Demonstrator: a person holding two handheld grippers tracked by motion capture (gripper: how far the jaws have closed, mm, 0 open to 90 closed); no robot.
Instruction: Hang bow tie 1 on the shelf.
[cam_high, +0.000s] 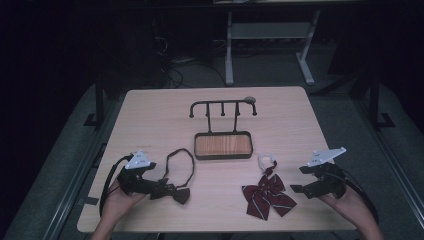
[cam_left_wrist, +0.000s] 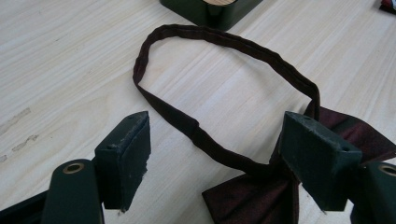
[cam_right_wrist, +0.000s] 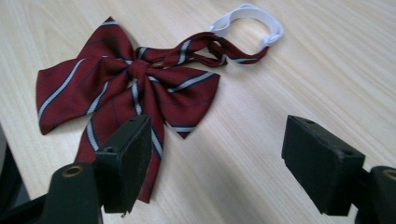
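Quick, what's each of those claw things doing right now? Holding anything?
Left gripper: open, holding nothing; the dark bow tie lies between and under its jaws.
Right gripper: open, empty, just short of the striped bow tie.

A dark bow tie (cam_high: 175, 192) with its looped strap lies flat, apparently maroon; a striped red bow (cam_high: 267, 195) lies well apart, white elastic attached.

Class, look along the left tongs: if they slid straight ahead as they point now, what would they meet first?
Probably the dark bow tie, whose strap loop lies just ahead of the open left tongs; depth is uncertain.
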